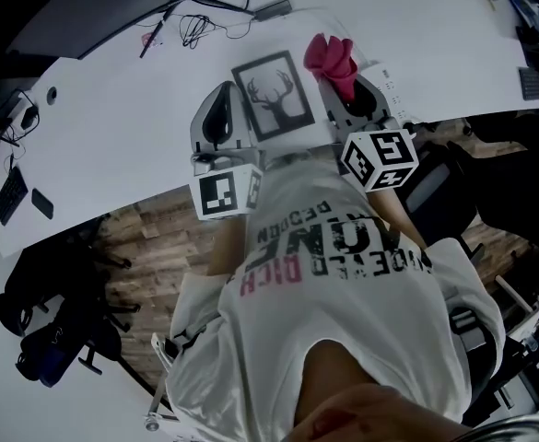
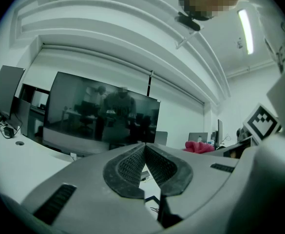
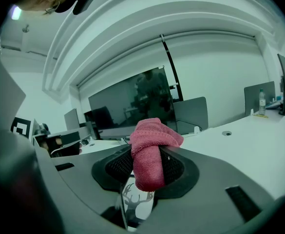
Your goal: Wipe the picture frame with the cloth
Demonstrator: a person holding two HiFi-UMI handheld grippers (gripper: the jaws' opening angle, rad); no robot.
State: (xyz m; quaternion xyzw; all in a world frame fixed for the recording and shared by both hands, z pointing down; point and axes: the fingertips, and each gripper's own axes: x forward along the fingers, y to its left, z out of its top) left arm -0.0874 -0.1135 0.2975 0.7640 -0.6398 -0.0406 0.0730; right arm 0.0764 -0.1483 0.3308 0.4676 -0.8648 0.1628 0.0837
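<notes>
In right claw (image 3: 149,172), cloth (image 3: 151,145): pink terry, nubby, matt. Pads (image 3: 118,168) beside it: dark, fine-ribbed, rubbery. Shell is smooth matt grey plastic, same on left claw (image 2: 144,167). Picture frame (image 1: 275,95) between claws: dark matt border, smooth print. Counter (image 1: 112,118) beyond: white, smooth.

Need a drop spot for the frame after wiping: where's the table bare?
Bare: the table left of the picture frame, up to the black devices at its left edge, and right of the cloth. Crowded: cables behind the frame.
</notes>
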